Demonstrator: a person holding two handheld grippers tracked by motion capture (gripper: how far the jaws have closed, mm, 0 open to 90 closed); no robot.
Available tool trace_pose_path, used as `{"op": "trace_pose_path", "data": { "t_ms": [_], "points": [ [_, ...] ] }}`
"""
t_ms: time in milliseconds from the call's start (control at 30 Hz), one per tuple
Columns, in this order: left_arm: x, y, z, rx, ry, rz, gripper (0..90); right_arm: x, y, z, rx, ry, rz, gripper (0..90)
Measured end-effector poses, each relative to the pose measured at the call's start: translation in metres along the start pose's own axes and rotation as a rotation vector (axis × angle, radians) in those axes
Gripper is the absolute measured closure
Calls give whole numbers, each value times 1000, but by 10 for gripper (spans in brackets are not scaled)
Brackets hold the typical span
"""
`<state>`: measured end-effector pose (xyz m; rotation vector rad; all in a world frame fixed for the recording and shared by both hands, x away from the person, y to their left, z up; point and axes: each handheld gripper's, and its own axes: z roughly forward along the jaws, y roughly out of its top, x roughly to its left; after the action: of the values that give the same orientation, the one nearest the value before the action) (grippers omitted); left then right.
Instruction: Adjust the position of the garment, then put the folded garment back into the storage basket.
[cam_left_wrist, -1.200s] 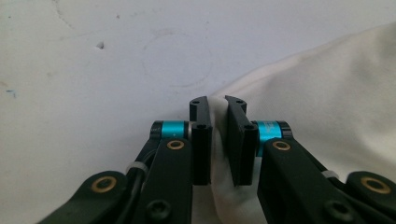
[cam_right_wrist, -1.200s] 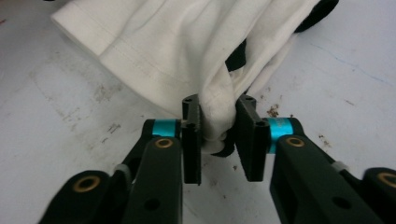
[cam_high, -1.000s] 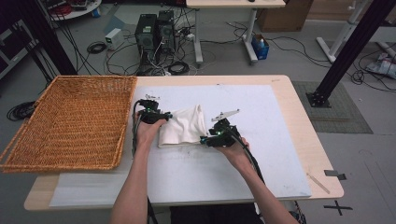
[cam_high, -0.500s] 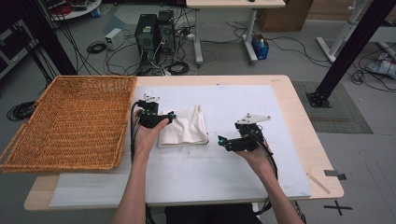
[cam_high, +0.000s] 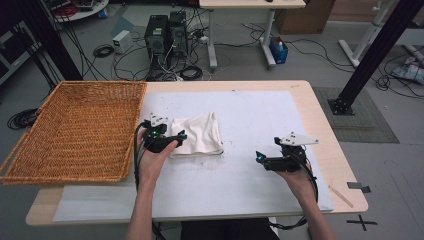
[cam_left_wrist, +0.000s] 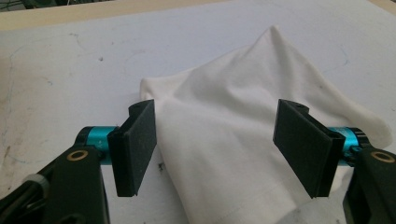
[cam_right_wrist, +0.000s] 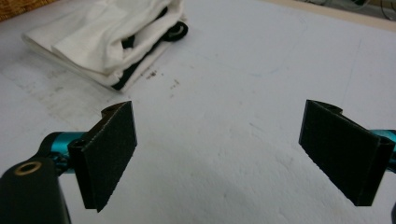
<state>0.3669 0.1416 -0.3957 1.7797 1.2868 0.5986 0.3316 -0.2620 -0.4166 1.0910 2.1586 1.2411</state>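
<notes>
- Folded white cloth (cam_high: 197, 134) lies flat on the white table mat (cam_high: 250, 190), beside the wicker basket (cam_high: 75, 130).
- My left gripper (cam_high: 181, 135) has just been opening; jaws straddle the cloth's edge without pinching.
- My right gripper (cam_high: 258, 157) has pulled away rightward since 1 second ago, jaws wide, holding nothing.

Setting: robotics lab. Evidence: desktop computer towers (cam_high: 166, 31) on the far floor amid tangled cables (cam_high: 150, 65); black metal rig frame (cam_high: 372, 55) at right; paper-covered wooden worktable (cam_high: 320, 115) in the near field.
</notes>
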Motion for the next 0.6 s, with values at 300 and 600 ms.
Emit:
{"op": "trace_pose_path", "data": {
  "t_ms": [300,600],
  "points": [
    [-2,19,-1,24,1,-10,304,-7,-9,-7,3,-9,6,111],
    [-4,49,19,321,9,-29,304,-8,-17,-10,19,-20,-1,111]
  ]
}}
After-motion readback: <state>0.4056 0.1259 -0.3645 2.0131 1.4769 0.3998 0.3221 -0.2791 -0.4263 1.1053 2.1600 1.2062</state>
